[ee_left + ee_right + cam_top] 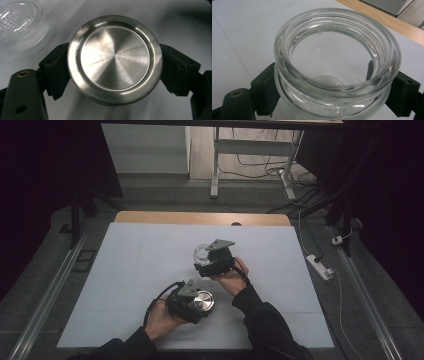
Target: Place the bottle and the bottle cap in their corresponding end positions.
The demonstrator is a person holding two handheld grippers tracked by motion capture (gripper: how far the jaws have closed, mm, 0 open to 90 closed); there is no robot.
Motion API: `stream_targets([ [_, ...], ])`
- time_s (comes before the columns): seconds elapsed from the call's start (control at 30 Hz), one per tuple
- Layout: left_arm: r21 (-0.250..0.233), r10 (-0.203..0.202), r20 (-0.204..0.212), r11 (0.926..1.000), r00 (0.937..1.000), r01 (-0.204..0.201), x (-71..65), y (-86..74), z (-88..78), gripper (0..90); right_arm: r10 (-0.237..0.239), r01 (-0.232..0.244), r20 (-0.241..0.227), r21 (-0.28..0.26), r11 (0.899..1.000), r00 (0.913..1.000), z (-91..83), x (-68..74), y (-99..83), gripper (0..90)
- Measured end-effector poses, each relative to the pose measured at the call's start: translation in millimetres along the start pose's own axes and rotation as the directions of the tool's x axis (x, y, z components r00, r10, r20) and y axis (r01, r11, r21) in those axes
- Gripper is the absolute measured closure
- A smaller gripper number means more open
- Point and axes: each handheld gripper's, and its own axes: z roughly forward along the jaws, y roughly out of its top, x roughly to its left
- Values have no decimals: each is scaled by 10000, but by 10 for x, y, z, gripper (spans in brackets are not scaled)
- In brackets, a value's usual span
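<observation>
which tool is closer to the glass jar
Right. The right tool is clamped on the glass jar just below its rim. The left tool is apart from it, nearer the person, gripping the metal lid.

Dim room, white-covered table (150, 250)

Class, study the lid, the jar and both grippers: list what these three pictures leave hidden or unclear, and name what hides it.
- Glass jar: base cut off by the right gripper view's bottom edge; mostly behind the right gripper in the high view.
- Metal lid: underside faces away from the left gripper view; any thread is hidden.
- Left gripper: jaw tips covered by the lid in the high view.
</observation>
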Motion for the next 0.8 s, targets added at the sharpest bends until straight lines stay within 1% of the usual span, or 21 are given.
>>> stream_targets([
  [0.03, -18, -56, -37, 10000, 10000, 56, 4, -4, 12, 190, 20, -20, 3, 14, 10000, 10000, 13, -5, 5, 152],
  [0.13, 61, -74, -110, 10000, 9999, 74, 23, -15, 39, 190, 2, -2, 68, -12, 10000, 10000, 53, -21, 16, 152],
  [0.17, 149, -20, -131, 9999, 9999, 22, 32, -16, 43, 190, 38, -38, 67, 2, 10000, 10000, 65, -25, 20, 152],
  [0.23, 156, -88, -177, 9998, 9998, 90, 34, -22, 63, 190, 47, -46, 91, -24, 10000, 9999, 93, -35, 25, 152],
  [0.47, 383, -42, -333, 9993, 9994, 55, 63, -43, 113, 189, -18, 17, 157, 48, 10000, 9999, 185, -50, 19, 152],
  [0.53, 405, -57, -437, 9992, 9990, 74, 64, -48, 125, 189, -33, 32, 185, 68, 10000, 9998, 202, -52, 16, 152],
  [0.6, 447, -18, -440, 9990, 9990, 38, 74, -54, 131, 189, -11, 10, 182, 64, 10000, 9998, 220, -54, 12, 152],
  [0.8, 481, -69, -534, 9988, 9985, 94, 93, -71, 151, 189, 40, -42, 182, 99, 9999, 9998, 259, -54, -11, 151],
])
